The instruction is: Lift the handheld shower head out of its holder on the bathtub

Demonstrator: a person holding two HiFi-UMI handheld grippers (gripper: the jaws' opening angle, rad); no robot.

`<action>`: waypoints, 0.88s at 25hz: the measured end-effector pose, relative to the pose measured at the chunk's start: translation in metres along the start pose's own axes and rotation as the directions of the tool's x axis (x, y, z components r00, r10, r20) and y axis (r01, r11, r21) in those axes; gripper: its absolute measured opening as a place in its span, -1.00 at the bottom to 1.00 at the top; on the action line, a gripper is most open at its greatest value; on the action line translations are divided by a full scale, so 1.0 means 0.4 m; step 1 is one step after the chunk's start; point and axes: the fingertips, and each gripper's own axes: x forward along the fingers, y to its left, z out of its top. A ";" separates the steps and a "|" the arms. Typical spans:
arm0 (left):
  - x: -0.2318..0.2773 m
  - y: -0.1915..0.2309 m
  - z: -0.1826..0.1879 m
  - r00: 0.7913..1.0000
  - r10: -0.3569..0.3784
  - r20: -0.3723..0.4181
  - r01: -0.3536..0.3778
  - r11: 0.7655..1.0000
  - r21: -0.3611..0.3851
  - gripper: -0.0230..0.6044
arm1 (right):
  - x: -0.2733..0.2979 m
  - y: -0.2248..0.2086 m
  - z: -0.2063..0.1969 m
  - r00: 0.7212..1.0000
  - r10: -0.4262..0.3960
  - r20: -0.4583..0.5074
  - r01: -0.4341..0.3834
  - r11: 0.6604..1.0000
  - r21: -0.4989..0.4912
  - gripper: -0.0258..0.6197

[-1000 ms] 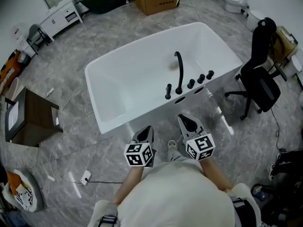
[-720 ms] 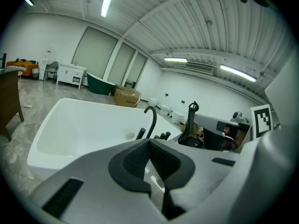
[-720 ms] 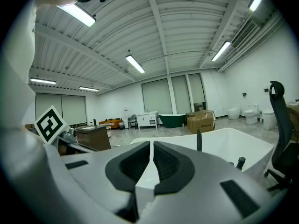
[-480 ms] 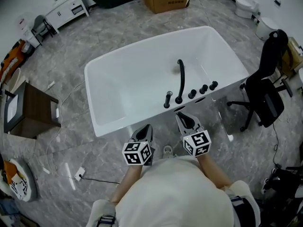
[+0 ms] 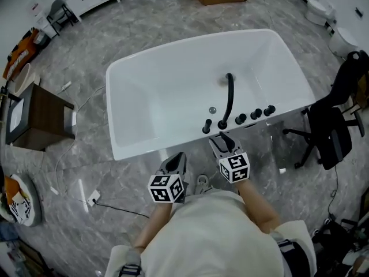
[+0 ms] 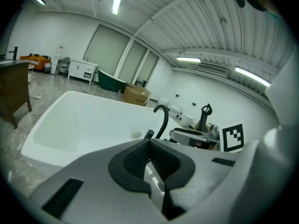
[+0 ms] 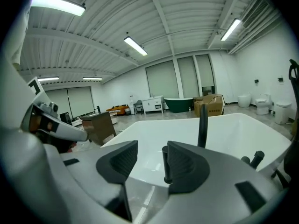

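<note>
The handheld shower head (image 5: 206, 126) is a short black upright rod on the near rim of the white bathtub (image 5: 138, 149), just left of the curved black spout (image 5: 229, 97). My right gripper (image 5: 222, 138) hovers just short of that rim, right of the rod and in front of the spout's base. Its jaws have just been opening and stand open and empty. In the right gripper view the shower head (image 7: 165, 164) shows in the gap of the right gripper (image 7: 152, 160), beyond the pads. My left gripper (image 5: 177, 158) hangs lower left of the rim, with the left gripper (image 6: 149, 143) shut on nothing.
Three black knobs (image 5: 255, 114) line the rim right of the spout. A black office chair (image 5: 331, 131) stands right of the tub and a dark wooden cabinet (image 5: 34, 126) left of it. A cable (image 5: 109, 208) trails over the grey marble floor.
The person has stepped closer to the tub. Both grippers have moved forward, and the right one now reaches almost to the rim by the spout and shower head.
</note>
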 end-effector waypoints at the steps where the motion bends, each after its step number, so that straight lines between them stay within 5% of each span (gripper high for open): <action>1: 0.003 0.005 -0.004 1.000 0.008 -0.006 -0.008 1.000 -0.007 -0.86 | 0.022 -0.006 -0.011 1.000 0.004 -0.015 -0.004 1.000 0.000 -0.33; 22: 0.023 0.106 -0.113 0.989 0.048 -0.137 -0.062 0.994 -0.095 -0.86 | 0.366 -0.112 -0.303 0.939 -0.066 -0.336 0.074 0.997 0.011 -0.26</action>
